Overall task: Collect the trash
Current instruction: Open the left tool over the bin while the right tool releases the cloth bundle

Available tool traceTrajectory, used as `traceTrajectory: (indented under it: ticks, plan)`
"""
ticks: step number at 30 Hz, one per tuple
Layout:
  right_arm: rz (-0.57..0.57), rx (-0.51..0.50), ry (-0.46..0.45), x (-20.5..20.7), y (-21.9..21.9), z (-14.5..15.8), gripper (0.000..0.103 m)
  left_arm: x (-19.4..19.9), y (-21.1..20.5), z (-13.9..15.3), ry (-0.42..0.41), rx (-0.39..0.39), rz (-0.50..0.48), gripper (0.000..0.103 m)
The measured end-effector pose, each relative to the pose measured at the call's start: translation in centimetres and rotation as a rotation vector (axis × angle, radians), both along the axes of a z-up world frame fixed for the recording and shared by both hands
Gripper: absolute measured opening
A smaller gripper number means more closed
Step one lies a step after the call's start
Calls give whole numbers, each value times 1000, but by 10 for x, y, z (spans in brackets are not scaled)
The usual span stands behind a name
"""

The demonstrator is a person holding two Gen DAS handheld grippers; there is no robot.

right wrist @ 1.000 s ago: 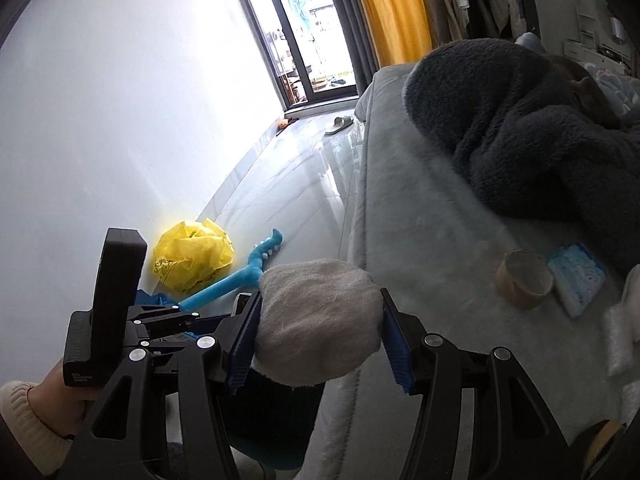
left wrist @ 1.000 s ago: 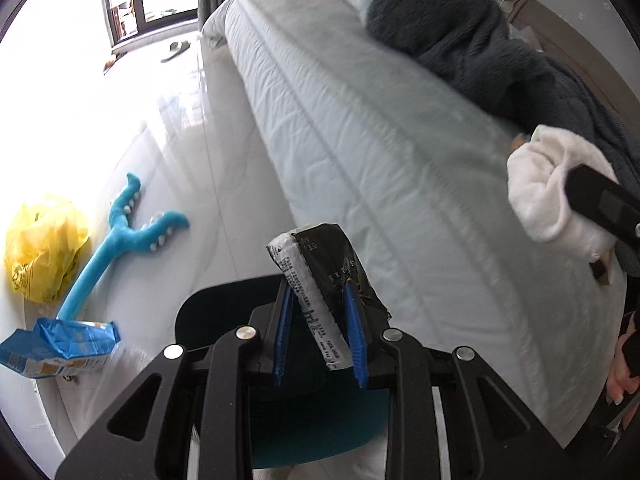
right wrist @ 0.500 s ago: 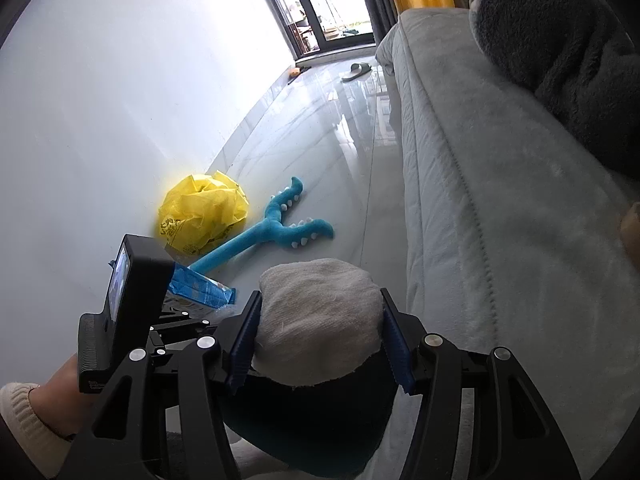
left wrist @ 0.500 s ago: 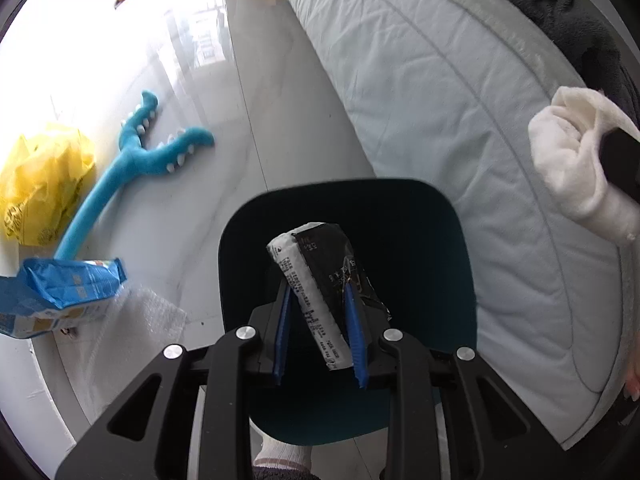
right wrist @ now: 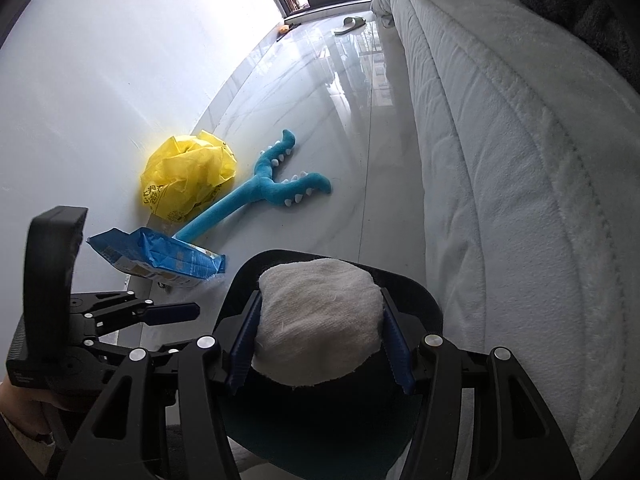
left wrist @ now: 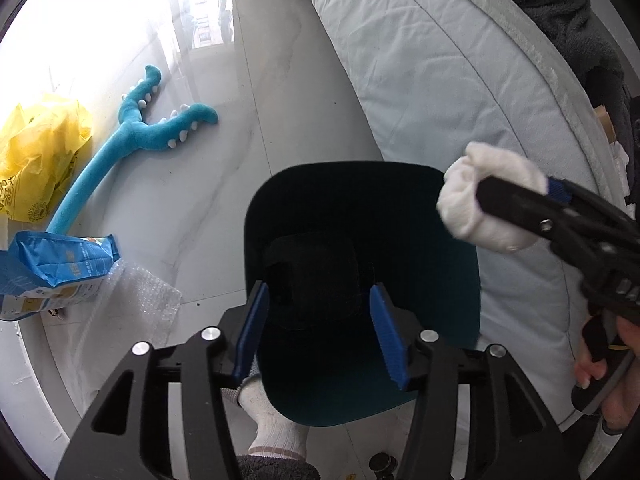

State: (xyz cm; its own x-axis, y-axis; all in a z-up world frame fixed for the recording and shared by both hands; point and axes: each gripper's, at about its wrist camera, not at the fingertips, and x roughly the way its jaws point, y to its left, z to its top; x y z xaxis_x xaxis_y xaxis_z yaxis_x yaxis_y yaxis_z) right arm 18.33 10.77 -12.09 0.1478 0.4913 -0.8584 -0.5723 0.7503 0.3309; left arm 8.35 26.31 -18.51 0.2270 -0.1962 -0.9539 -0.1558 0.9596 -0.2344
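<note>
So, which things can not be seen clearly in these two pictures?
- Inside of the dark teal bin: too dark in both wrist views to tell what lies there.
- Blue snack bag: cut by the left view's edge.
- White cloth wad, held by the right gripper: hides the bin's middle in the right view.
- Yellow plastic bag: print too small.

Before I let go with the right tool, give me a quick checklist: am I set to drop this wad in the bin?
1. Left tool empty, fingers apart over the bin: ok.
2. Right tool clamped on the white wad: ok.
3. Wad over the bin mouth: ok in the right view; the left view puts it near the bed-side rim, so cannot tell for certain.
4. Room in the bin: a dark item lies at the bottom, plenty of space: ok.
5. Left tool out of the drop path: cannot tell; it hangs over the opening.
</note>
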Motion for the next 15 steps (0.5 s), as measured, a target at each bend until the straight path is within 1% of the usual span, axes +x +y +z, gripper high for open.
traceTrajectory:
  ticks: [3, 6, 9, 15]
  plan:
    - [7, -21, 5, -1, 6, -8, 57, -2, 7, 10, -34, 8, 16, 61]
    - [16, -48, 8, -2, 12, -21, 57, -4, 14, 25, -85, 27, 32, 67]
    - [20, -72, 19, -4, 15, -32, 57, -4, 20, 39, -132, 33, 49, 67]
    - [36, -120, 31, -10, 21, -52, 57, -7, 31, 74, -251, 50, 99, 68]
